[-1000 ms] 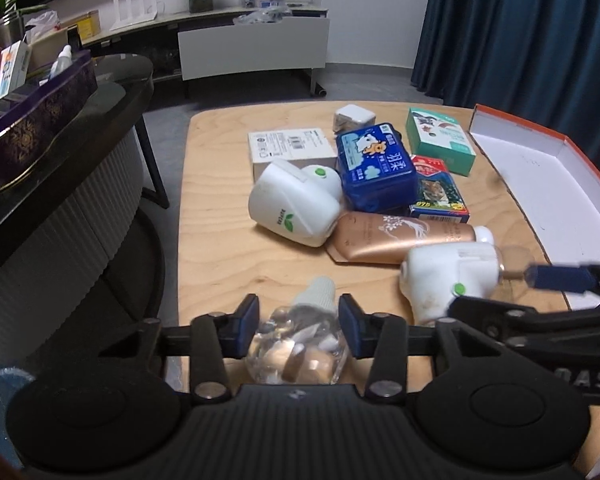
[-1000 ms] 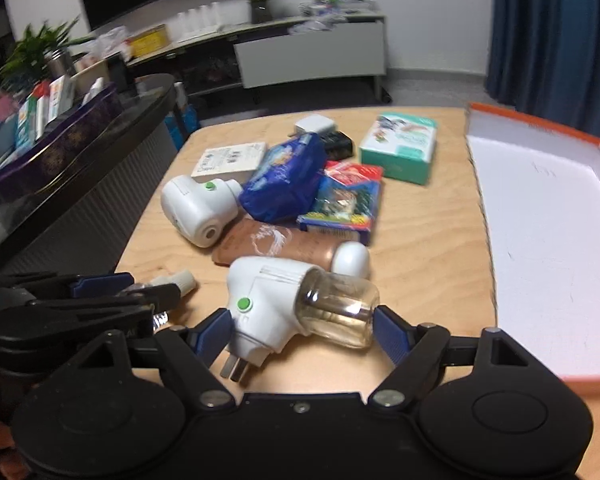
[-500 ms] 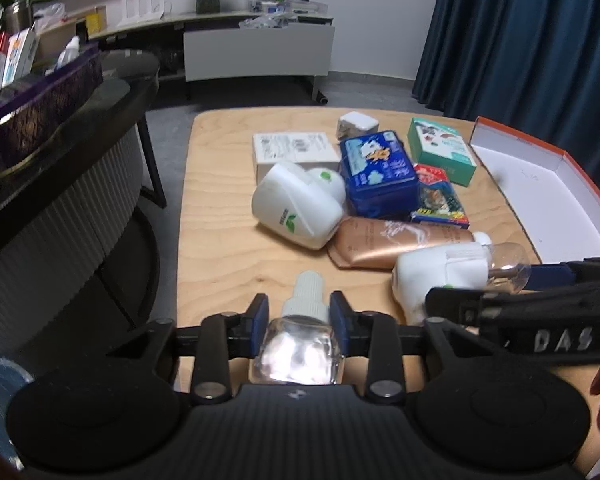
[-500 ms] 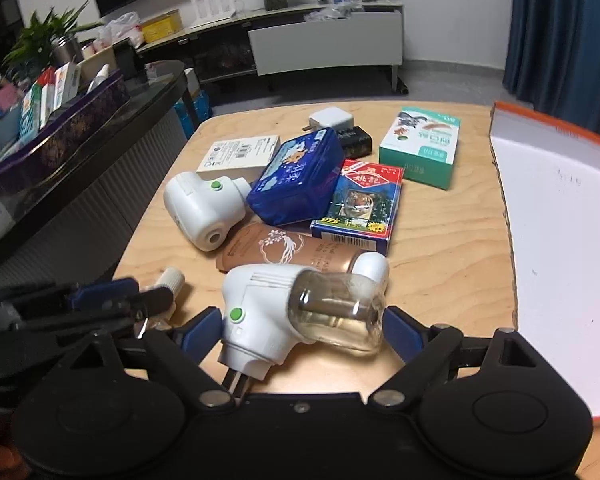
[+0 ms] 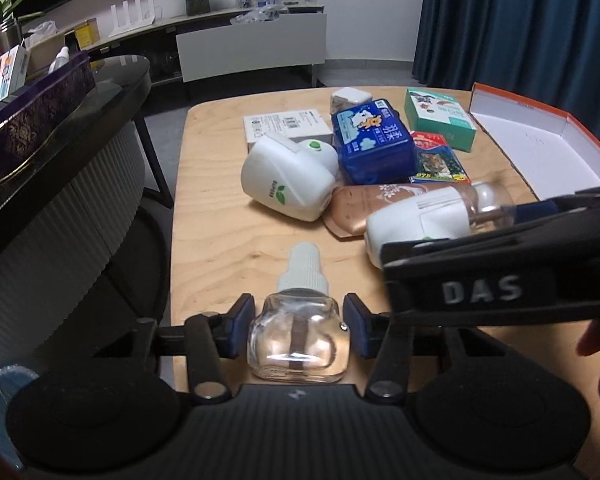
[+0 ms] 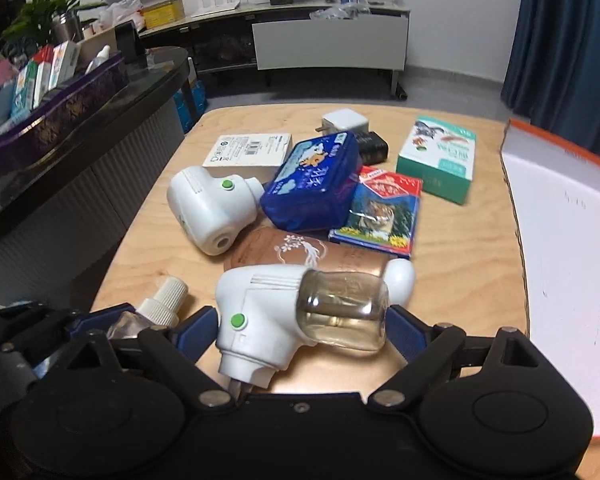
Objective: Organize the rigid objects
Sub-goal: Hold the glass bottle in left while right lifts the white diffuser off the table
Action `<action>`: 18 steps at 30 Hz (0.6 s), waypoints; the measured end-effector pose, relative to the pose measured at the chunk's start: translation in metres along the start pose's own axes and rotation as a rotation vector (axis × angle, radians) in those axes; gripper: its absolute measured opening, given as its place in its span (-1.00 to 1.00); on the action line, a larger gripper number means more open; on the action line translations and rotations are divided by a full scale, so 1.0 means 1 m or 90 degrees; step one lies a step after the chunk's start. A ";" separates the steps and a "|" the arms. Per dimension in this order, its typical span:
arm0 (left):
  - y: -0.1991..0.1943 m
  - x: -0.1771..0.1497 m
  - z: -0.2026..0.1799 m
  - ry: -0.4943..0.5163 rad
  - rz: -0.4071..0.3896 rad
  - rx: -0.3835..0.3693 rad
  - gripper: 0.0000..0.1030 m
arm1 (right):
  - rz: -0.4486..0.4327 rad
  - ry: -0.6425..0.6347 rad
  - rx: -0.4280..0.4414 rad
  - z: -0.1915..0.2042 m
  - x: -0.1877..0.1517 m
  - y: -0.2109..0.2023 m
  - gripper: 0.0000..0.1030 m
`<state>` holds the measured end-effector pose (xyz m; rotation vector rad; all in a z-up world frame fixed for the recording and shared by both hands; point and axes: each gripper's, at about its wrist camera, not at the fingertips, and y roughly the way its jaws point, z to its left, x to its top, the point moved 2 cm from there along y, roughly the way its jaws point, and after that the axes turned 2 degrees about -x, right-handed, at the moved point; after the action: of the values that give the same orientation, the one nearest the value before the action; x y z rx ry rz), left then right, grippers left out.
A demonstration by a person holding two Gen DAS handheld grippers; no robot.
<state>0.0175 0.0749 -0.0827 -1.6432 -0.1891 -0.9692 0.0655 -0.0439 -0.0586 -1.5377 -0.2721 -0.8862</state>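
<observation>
left jaws: my left gripper (image 5: 299, 326) is opening now; the small glass bottle (image 5: 298, 340) is sitting between the blue pads, and a thin gap is showing on each side, so i am not pressing it.
bottle axis: its white cap (image 5: 304, 266) is pointing away from me, toward the top of the frame, so the long axis is running along my fingers, not across them.
right jaws: my right gripper (image 6: 298, 330) is standing wide around the white plug-in diffuser (image 6: 260, 312), and the pads are not touching it.
diffuser axis: its clear bottle end (image 6: 346, 314) is pointing to the right of the frame, so it is lying across the jaws, from pad to pad.
where things are: both are lying at the lower centre of their frames, on the wooden table (image 6: 464, 276).
nearer hand: each piece is already inside its own jaws.
goal side: the orange-edged box (image 6: 568, 240) is waiting at the right edge, nearer to my right hand i think.
</observation>
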 end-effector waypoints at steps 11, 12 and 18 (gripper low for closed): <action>-0.010 0.007 -0.004 -0.016 -0.031 -0.019 -0.04 | -0.064 0.004 0.042 -0.044 -0.015 -0.030 0.98; -0.010 0.007 -0.005 -0.016 -0.032 -0.019 -0.04 | -0.061 0.007 0.046 -0.048 -0.015 -0.031 0.98; -0.013 0.004 -0.011 -0.028 -0.028 -0.024 -0.04 | -0.071 0.042 0.077 -0.068 -0.015 -0.043 0.80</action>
<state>0.0072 0.0682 -0.0701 -1.7022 -0.2388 -0.9760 0.0026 -0.0933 -0.0420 -1.3886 -0.3603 -0.9890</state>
